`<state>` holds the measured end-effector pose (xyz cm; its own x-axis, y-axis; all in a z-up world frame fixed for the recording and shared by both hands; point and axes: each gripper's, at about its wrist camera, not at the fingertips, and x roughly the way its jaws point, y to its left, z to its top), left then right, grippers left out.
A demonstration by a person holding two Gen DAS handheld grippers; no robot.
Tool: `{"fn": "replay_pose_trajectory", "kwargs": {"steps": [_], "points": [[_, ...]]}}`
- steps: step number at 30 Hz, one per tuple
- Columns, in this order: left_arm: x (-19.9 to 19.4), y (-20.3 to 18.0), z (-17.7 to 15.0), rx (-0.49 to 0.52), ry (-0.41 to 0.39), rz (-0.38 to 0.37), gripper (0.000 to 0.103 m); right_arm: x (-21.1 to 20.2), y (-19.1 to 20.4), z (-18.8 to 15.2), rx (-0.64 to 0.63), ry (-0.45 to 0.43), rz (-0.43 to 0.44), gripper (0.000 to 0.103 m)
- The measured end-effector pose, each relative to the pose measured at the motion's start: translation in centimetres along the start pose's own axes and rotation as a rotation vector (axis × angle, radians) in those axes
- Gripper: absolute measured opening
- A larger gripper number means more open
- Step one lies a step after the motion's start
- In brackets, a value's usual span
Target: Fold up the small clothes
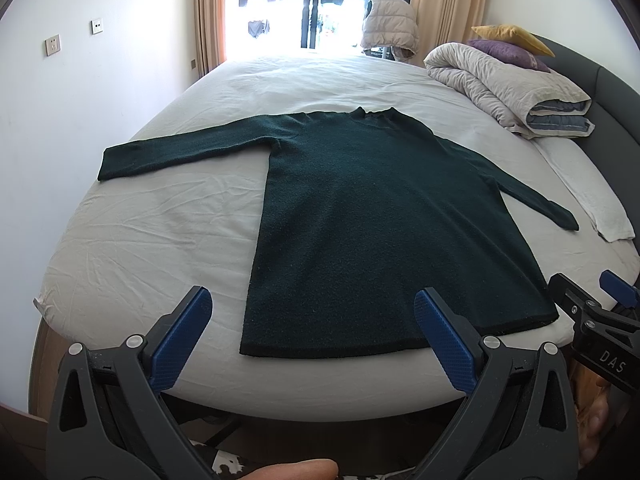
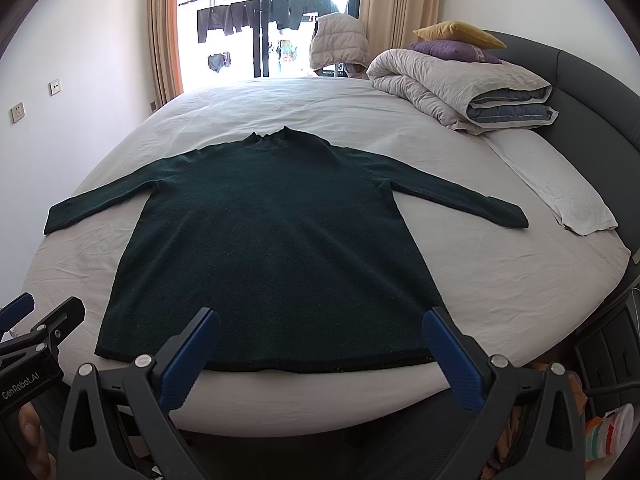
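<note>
A dark green sweater [image 2: 276, 248] lies flat on the white bed sheet [image 1: 140, 232], both sleeves spread, hem nearest the cameras. The left gripper [image 1: 312, 320] and right gripper [image 2: 320, 332] hover at that hem — jaws wide apart, holding nothing.

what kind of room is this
Most likely a home bedroom: a bed with a grey padded headboard, a folded duvet with cushions on top, and curtains at a balcony door.
</note>
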<state>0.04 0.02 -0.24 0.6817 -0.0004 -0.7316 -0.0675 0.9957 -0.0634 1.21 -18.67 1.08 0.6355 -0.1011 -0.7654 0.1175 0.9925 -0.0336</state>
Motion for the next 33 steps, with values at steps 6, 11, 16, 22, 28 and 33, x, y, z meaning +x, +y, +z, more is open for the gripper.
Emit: {"fn": "replay_pose_trajectory", "kwargs": {"steps": [6,11,16,22,28,33], "points": [[0.0,0.1,0.0,-0.001,0.0,-0.009,0.103,0.9,0.7,-0.5,0.001,0.004,0.0,0.103],[0.0,1.2,-0.7,-0.043,-0.021,-0.051,0.103,1.5,1.2,-0.3,-0.003,0.013,-0.003,0.103],[1.1,3.9,-0.3,-0.081,-0.05,-0.056,0.103,3.0,2.5,0.5,-0.029,0.039,-0.012,0.103],[4.9,10.2,1.6,-0.232,-0.041,-0.183,0.103,5.2,4.9,2.1,-0.092,0.051,-0.005,0.103],[8.8,17.6,5.5,-0.372,-0.103,-0.213,0.103,7.5,6.5,5.0,-0.1,0.009,0.102,0.103],[13.3,26.5,9.7,-0.597,-0.113,-0.297,0.103,9.9,7.4,7.9,-0.05,-0.016,0.229,0.103]]}}
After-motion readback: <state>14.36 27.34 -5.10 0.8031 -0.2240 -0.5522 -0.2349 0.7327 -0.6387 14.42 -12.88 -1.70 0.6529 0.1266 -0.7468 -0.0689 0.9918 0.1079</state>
